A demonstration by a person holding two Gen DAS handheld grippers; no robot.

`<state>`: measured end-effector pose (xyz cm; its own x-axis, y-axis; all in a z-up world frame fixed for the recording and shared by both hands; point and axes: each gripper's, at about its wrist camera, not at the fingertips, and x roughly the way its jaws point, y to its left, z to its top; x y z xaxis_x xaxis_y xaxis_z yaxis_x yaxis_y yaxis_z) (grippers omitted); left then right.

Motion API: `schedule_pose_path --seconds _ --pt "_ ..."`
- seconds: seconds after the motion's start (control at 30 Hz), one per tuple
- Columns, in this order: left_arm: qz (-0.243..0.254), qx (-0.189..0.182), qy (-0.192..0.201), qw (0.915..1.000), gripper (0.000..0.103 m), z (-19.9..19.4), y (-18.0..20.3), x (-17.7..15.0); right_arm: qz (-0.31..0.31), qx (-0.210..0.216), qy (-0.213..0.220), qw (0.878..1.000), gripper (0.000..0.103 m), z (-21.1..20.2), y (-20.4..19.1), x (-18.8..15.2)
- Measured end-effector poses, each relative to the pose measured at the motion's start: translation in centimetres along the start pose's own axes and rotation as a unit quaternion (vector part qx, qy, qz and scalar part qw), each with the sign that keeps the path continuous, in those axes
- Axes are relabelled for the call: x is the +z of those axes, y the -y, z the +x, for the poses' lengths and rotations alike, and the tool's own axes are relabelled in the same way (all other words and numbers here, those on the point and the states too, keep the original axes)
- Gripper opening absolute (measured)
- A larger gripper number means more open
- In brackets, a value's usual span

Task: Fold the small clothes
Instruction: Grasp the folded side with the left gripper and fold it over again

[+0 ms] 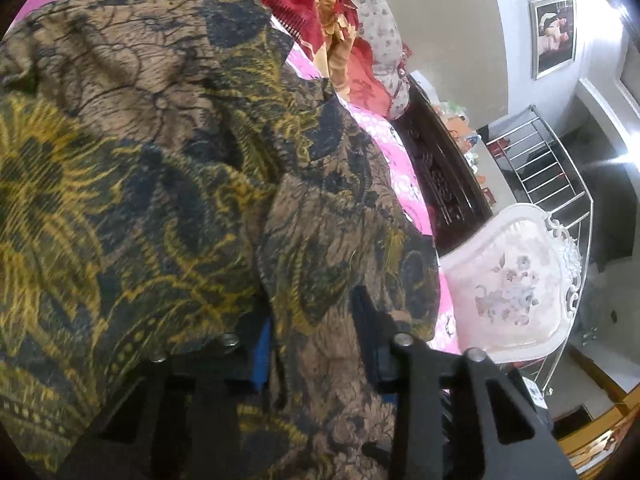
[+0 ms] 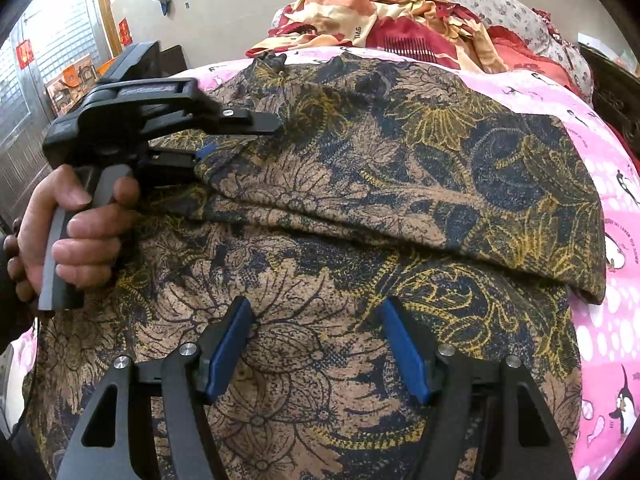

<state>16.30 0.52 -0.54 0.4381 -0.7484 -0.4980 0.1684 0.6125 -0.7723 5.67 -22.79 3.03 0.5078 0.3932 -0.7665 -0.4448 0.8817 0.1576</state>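
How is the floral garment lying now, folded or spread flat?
Partly folded: one layer of the floral garment is doubled over the lower part, its fold edge running across the middle.

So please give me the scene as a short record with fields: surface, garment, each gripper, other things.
surface: pink sheet with penguin print
garment: brown floral cloth, spread on the sheet, far part folded over toward the camera
left gripper: fold of the cloth between its jaws at the cloth's left edge, pads pressing it; a hand holds its handle
right gripper: open above the near part of the cloth, nothing between the jaws
other: red blanket beyond the cloth; white chair beside the bed
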Motion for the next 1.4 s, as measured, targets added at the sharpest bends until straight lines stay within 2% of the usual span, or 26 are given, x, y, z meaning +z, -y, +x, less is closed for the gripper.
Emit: schedule_pose_path --seconds 0.2,0.27,0.3,0.33,0.4,0.57,0.63,0.7,0.77,0.83,0.9,0.93,0.97,1.13,1.2,1.23,1.27,1.3,1.4 --pt "-0.015 0.006 0.004 0.9999 0.028 0.6 -0.7 0.3 0.0 -0.001 -0.001 1.0 0.072 0.0 0.0 0.0" --pt "-0.015 0.028 0.012 0.9994 0.012 0.3 -0.3 0.2 0.0 0.0 -0.001 1.0 0.072 0.0 0.0 0.0" --pt "-0.009 0.034 0.013 0.9993 0.007 0.1 0.1 0.0 0.0 -0.001 -0.001 1.0 0.072 0.0 0.0 0.0" --pt "0.001 0.047 0.015 0.9988 0.006 -0.6 0.8 -0.3 0.0 -0.001 -0.002 1.0 0.072 0.1 0.1 0.0" --pt "0.02 0.061 0.021 0.9977 0.005 -1.5 1.9 -0.8 0.001 0.0 -0.002 1.0 0.072 0.1 0.2 0.0" --pt "0.081 0.07 0.057 0.9926 0.005 -5.7 5.2 -1.6 0.0 -0.003 -0.002 1.0 0.072 0.1 0.2 0.0" --pt "0.092 0.099 0.059 0.9891 0.005 -6.3 4.8 -1.5 0.0 -0.005 -0.002 1.0 0.072 0.1 0.2 0.0" --pt "0.079 0.137 0.05 0.9861 0.005 -6.1 2.9 -1.3 0.0 -0.005 -0.002 1.0 0.072 0.1 0.2 0.0" --pt "0.045 0.163 0.036 0.9849 0.007 -5.6 0.2 -1.2 -0.001 -0.006 -0.002 1.0 0.072 0.1 0.2 0.0" --pt "0.029 0.164 0.032 0.9856 0.008 -5.6 -1.1 -1.7 -0.001 -0.006 -0.003 1.0 0.072 0.1 0.2 0.0" --pt "0.029 0.158 0.041 0.9862 0.016 -6.0 -1.2 -2.1 -0.002 -0.009 -0.003 1.0 0.072 0.1 0.1 0.0" --pt "0.024 0.146 0.043 0.988 0.024 -6.2 -1.3 -2.4 -0.001 -0.008 -0.003 1.0 0.072 0.1 0.1 0.0" --pt "0.021 0.14 0.047 0.9888 0.027 -6.5 -1.4 -2.4 0.0 -0.007 -0.003 1.0 0.072 0.1 0.2 0.0" --pt "-0.011 0.115 0.072 0.9908 0.028 -7.5 -2.2 -2.7 0.002 -0.006 -0.003 1.0 0.072 0.2 0.1 0.0" --pt "-0.024 0.111 0.071 0.9909 0.026 -6.9 -2.5 -2.6 0.002 -0.006 -0.003 1.0 0.072 0.2 0.1 0.0" --pt "-0.033 0.116 0.072 0.9901 0.011 -6.7 -2.9 -2.5 0.002 -0.006 -0.004 1.0 0.072 0.2 0.1 0.0" --pt "-0.039 0.123 0.068 0.9893 0.003 -6.7 -3.1 -2.4 0.002 -0.006 -0.004 1.0 0.072 0.2 0.1 0.0" --pt "-0.042 0.127 0.065 0.9889 0.003 -6.6 -3.1 -2.3 0.002 -0.007 -0.004 1.0 0.072 0.2 0.1 0.0" --pt "-0.01 0.144 0.088 0.9856 0.003 -8.0 -1.4 -2.0 0.001 -0.008 -0.004 1.0 0.072 0.2 0.1 0.1"
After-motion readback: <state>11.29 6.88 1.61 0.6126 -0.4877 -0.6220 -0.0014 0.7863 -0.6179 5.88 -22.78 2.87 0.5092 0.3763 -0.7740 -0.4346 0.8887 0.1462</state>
